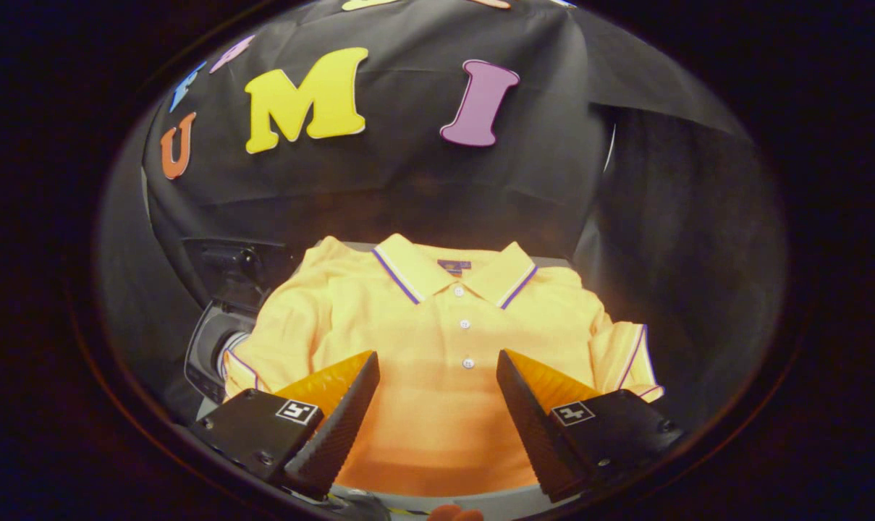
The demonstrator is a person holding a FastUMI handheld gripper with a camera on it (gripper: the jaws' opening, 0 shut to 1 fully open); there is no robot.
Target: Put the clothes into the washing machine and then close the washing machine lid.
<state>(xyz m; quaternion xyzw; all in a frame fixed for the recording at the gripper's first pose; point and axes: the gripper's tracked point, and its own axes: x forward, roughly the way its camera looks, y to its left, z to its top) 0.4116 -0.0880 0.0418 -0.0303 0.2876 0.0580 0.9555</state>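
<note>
In the gripper view, your gripper (pixel 437 394) sits at the bottom centre of the frame with its two black, ridged fingers spread wide apart and nothing between the pads, so it is released and holding nothing. Between and just beyond the fingers, filling the lower middle of the frame, lies the yellow polo shirt (pixel 437 340), spread flat and face up on a pale grey surface (pixel 509 503) whose bare edge shows at the very bottom. The collar, trimmed with purple and white lines, points toward the upper middle of the frame; a short row of white buttons runs down the chest between your fingertips. One sleeve folds out at the lower right of the frame, with the same striped trim on its cuff; the other drapes at the left. To the left of the shirt, at the middle left of the frame, a dark rounded opening with a pale rim looks like the washing machine (pixel 216 347), though it is dim and partly hidden by that sleeve. To grasp well, you would likely lower the fingers onto the chest fabric, pinch a generous fold so the cloth bunches rather than slips, then lift clear before swinging left toward the machine.
</note>
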